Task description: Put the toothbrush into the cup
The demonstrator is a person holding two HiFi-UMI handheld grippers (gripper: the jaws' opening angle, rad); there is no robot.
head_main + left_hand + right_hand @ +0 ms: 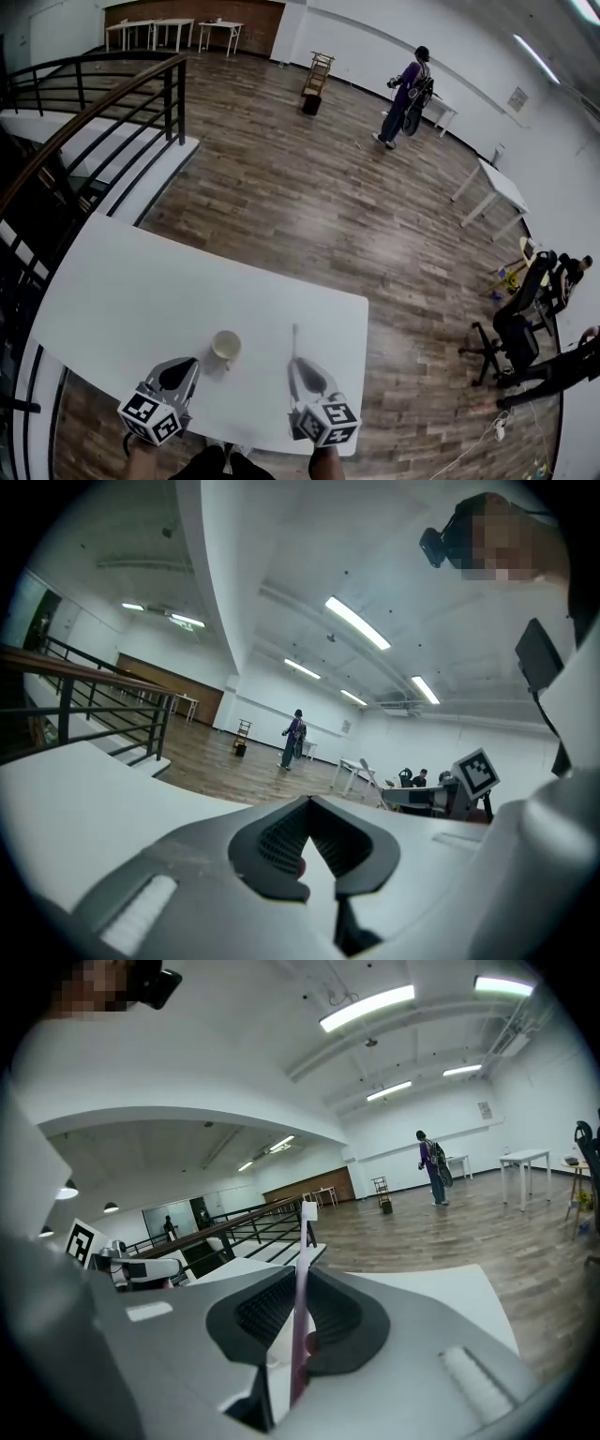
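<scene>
The cup [226, 347] is the one obstacle here, standing just ahead and to the right of the left gripper [191, 364]. Beyond both sets of jaws the white counter [141, 291] runs bare to its far edge. The toothbrush [294, 339] sticks out forward from the right gripper [296, 362], whose jaws are clamped on it. There's open counter between its tip and the cup. The railing [112, 103] stands well off, far left of the left jaws.

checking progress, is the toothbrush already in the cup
No, the toothbrush is clamped between the jaws of the right gripper, while the cup stands apart on the table.
</scene>
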